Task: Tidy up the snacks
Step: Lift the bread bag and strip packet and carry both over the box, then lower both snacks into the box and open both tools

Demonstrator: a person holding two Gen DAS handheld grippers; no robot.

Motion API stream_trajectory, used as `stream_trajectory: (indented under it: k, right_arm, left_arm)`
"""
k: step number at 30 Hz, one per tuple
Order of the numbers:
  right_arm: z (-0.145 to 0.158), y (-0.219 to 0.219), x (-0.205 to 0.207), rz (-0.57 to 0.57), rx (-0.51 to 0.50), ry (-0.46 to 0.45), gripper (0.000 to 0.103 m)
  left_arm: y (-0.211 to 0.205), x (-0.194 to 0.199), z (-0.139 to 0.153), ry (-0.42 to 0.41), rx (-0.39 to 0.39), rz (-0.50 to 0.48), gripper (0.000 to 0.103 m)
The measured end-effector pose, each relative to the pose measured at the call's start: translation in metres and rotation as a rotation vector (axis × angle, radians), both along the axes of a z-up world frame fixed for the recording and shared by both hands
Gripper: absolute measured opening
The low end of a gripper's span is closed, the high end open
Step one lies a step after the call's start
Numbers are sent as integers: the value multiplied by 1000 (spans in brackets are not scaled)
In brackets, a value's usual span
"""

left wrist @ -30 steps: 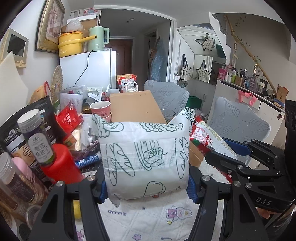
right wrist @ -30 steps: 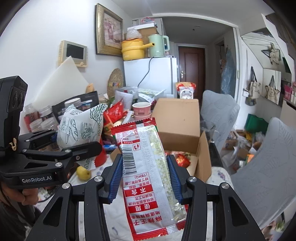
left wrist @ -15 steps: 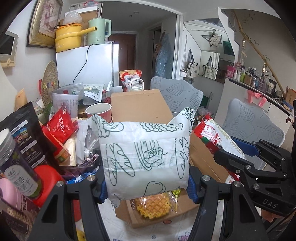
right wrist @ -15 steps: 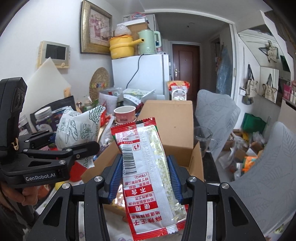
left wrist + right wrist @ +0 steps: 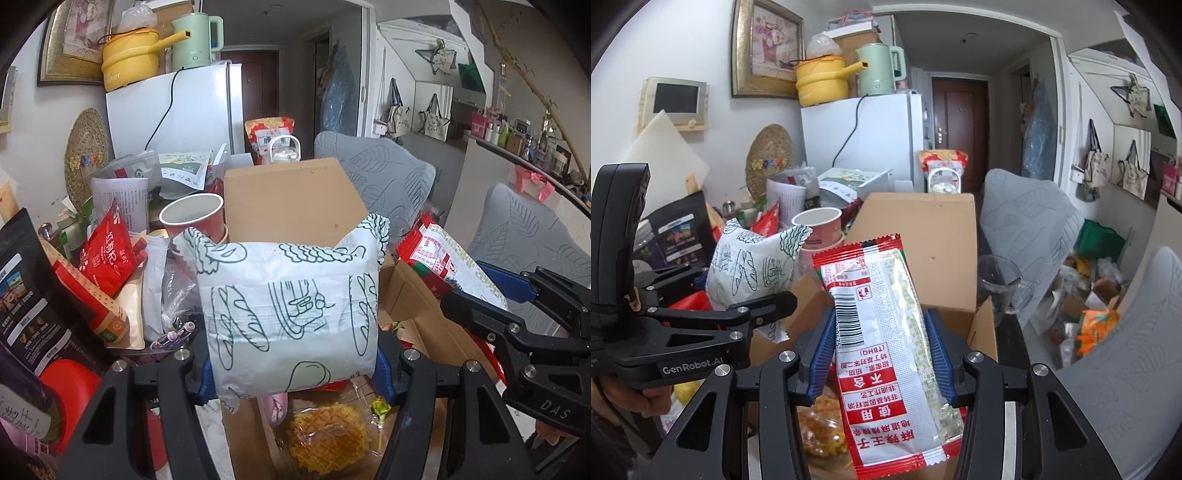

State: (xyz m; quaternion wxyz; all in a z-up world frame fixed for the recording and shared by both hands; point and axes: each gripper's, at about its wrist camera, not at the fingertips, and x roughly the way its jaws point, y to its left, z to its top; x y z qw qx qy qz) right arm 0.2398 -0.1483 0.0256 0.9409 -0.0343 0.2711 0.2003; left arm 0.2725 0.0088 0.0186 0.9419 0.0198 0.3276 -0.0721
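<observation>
**Both grippers carry snack packets over the open box**

The left gripper clamps a white bread-print packet at centre frame, above the cardboard box, where a waffle snack lies. The right gripper squeezes a red-and-white sachet, upright, over the same box at centre frame.

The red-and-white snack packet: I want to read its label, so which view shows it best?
The right wrist view: the red-and-white snack packet fills the centre, barcode and text facing the camera, clamped in the right gripper. The left wrist view shows only its upper part at an angle, at the right.
</observation>
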Motion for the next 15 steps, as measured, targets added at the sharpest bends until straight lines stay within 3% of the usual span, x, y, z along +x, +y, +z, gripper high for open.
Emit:
stream_trajectory:
  k: [15]
  right_arm:
    - [-35,7,45,-33,-84,100,47]
  left_arm:
    - [-22,54,-49,171,112,3,64]
